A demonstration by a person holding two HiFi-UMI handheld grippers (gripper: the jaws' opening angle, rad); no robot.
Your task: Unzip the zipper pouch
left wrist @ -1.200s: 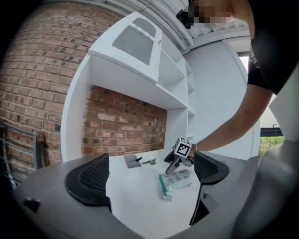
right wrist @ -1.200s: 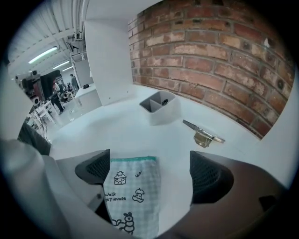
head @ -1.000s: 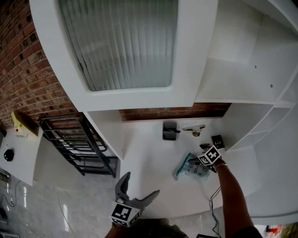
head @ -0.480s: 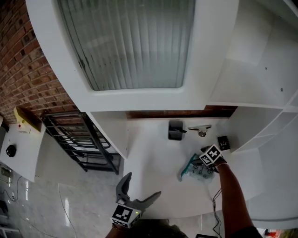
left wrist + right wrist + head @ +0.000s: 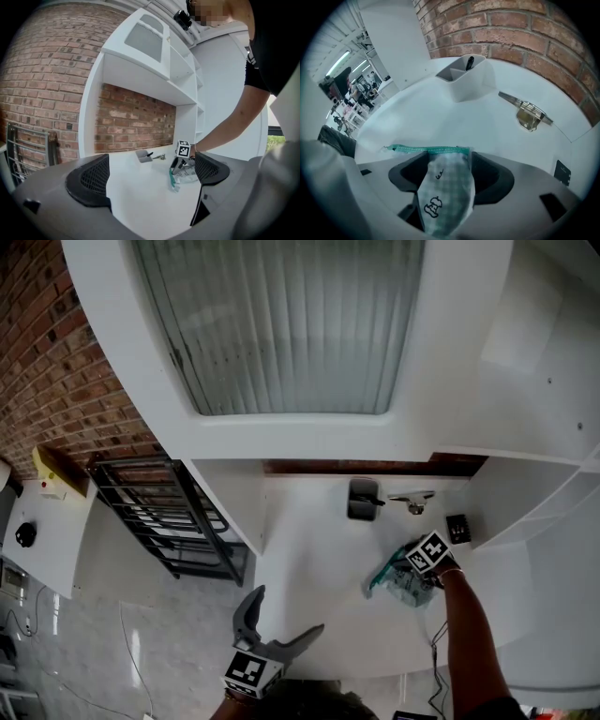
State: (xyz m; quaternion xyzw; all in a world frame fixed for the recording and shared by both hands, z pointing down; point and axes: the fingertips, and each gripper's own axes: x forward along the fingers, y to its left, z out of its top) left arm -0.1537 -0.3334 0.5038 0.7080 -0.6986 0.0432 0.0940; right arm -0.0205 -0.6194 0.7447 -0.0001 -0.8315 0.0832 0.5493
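Observation:
The zipper pouch (image 5: pixel 397 586), pale green check with a teal zipper edge, lies on the white counter (image 5: pixel 309 568) at the right. My right gripper (image 5: pixel 405 572) points steeply down onto it. In the right gripper view its jaws have just been closing, and the pouch's fabric (image 5: pixel 445 187) is bunched between the two pads (image 5: pixel 408 176), touching both. The teal zipper band (image 5: pixel 426 150) runs across just beyond the fingertips. My left gripper (image 5: pixel 281 615) hangs open off the counter's near edge, holding nothing. From the left gripper view, the pouch (image 5: pixel 185 176) and right gripper (image 5: pixel 180 164) show far ahead.
A white pen holder (image 5: pixel 363 500) and a metal clip (image 5: pixel 412 502) stand by the brick back wall. A small black block (image 5: pixel 457 528) lies at the right. A black rack (image 5: pixel 159 521) stands on the floor at the left. A cabinet door hangs overhead.
My right gripper has sunk a little onto the pouch and its jaws have come together around the fabric. The left gripper has stayed put.

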